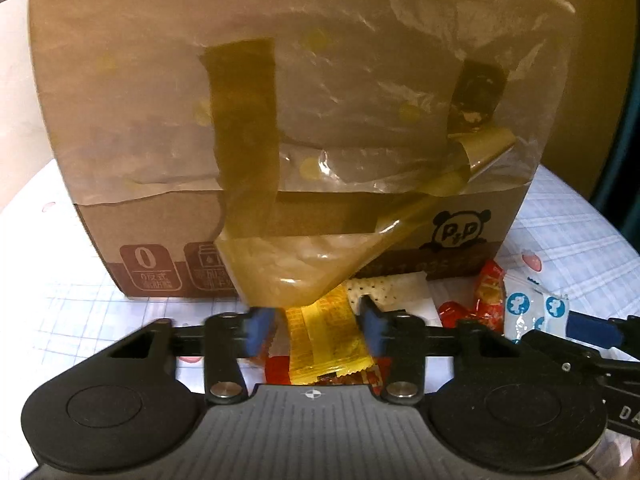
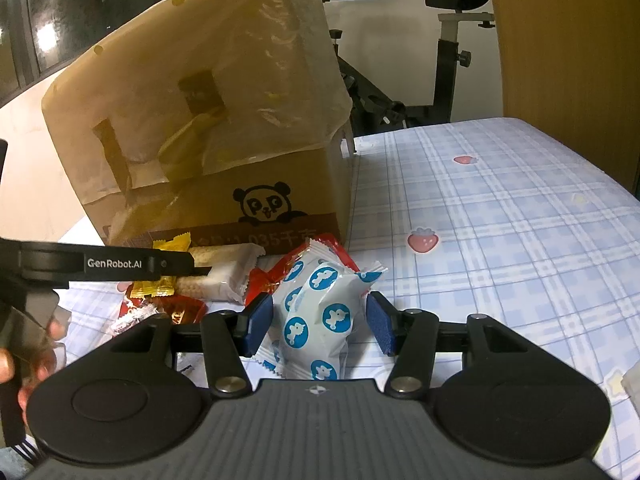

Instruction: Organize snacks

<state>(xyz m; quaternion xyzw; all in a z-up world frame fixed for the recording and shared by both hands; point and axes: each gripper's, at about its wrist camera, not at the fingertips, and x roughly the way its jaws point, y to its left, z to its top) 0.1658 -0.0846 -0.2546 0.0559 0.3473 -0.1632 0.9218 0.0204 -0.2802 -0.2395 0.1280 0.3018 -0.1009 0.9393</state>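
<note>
**Snack pile waits at the foot of a taped carton**

While my left gripper (image 1: 316, 320) hangs over the heap with its blue-padded fingers (image 1: 256, 330) spread apart, a yellow sachet (image 1: 324, 340) lies between them, and I cannot tell from the left wrist view whether either pad touches it. Beneath the sachet sit red wrappers (image 1: 488, 292), and just beyond it a clear-packed cracker bar (image 1: 380, 290) rests against the base of the cardboard box (image 1: 160, 248). A loose flap of brown tape (image 1: 288, 264) droops from the box front down to the sachet's far end. The box, printed with a panda logo (image 1: 460, 228) and draped in crinkled plastic film (image 1: 360, 80), stands on the tabletop (image 1: 72, 320), which is covered in a blue plaid cloth dotted with strawberries.

From my right wrist view, the right gripper (image 2: 318, 322) is also parted, its fingers (image 2: 380, 324) standing either side of a white packet with blue round emblems (image 2: 316, 320). The left pad looks to be against the packet or just beside it; the right pad stands slightly clear. A second packet of the same print (image 2: 298, 272) lies just behind, on a red wrapper (image 2: 336, 248). The whole pile sits at the box's near face, towards the tabletop's left side, while the plaid cloth (image 2: 500, 240) runs out to the right edge. My left gripper's arm (image 2: 116, 264) reaches in from the left across the cracker bar (image 2: 224, 276). Behind the far edge stands an exercise bike (image 2: 448, 60).
</note>
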